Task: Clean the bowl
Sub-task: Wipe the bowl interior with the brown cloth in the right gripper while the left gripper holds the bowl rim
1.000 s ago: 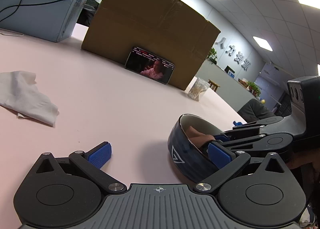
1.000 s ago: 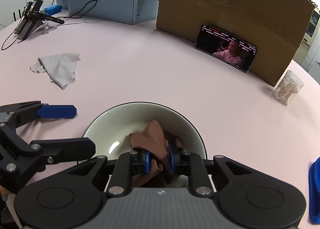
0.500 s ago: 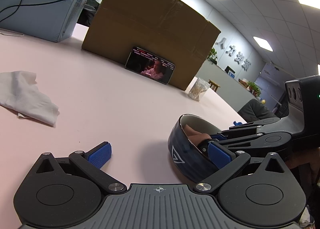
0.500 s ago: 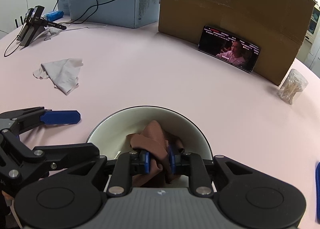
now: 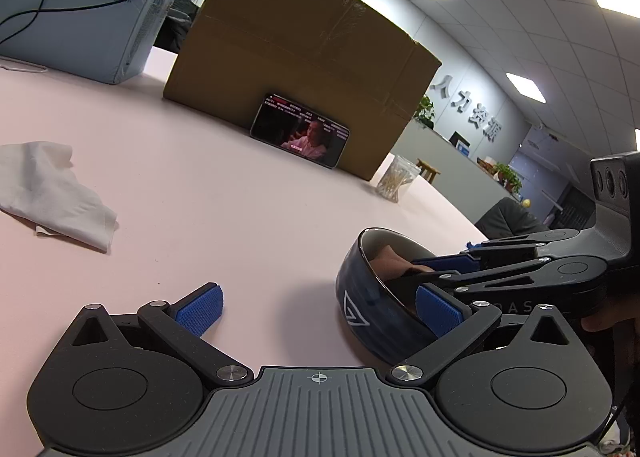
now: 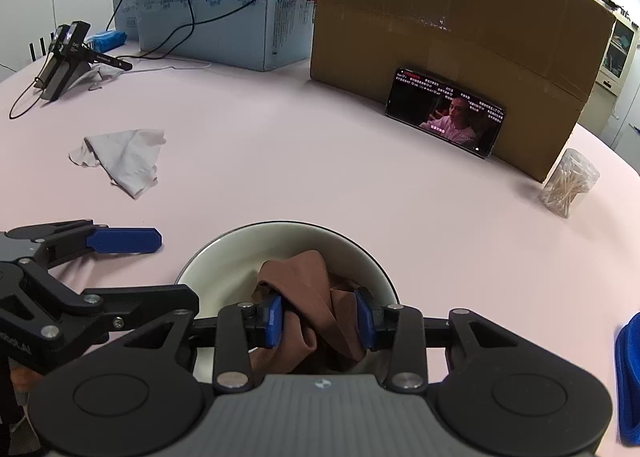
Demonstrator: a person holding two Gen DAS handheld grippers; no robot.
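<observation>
A bowl (image 6: 240, 257), dark blue outside and white inside, stands on the pink table; it also shows in the left wrist view (image 5: 372, 297). A brown cloth (image 6: 316, 297) lies in it. My right gripper (image 6: 318, 315) has its jaws parted around the cloth, which still bunches between the pads. My left gripper (image 5: 318, 307) is open wide at the bowl's left side, its right finger (image 5: 438, 315) against the bowl's rim and its left finger (image 5: 200, 307) over the table. In the right wrist view the left gripper's fingers (image 6: 124, 239) sit left of the bowl.
A crumpled white cloth (image 6: 124, 159) lies left of the middle. A phone (image 6: 444, 111) leans on a cardboard box (image 6: 460, 17) at the back. A cotton swab jar (image 6: 568, 183) stands at right. Blue boxes (image 6: 224, 5), cables and a black stand (image 6: 64, 53) are at back left.
The right gripper's jaws have opened from tight on the brown cloth to well apart. The left gripper has stayed open beside the bowl.
</observation>
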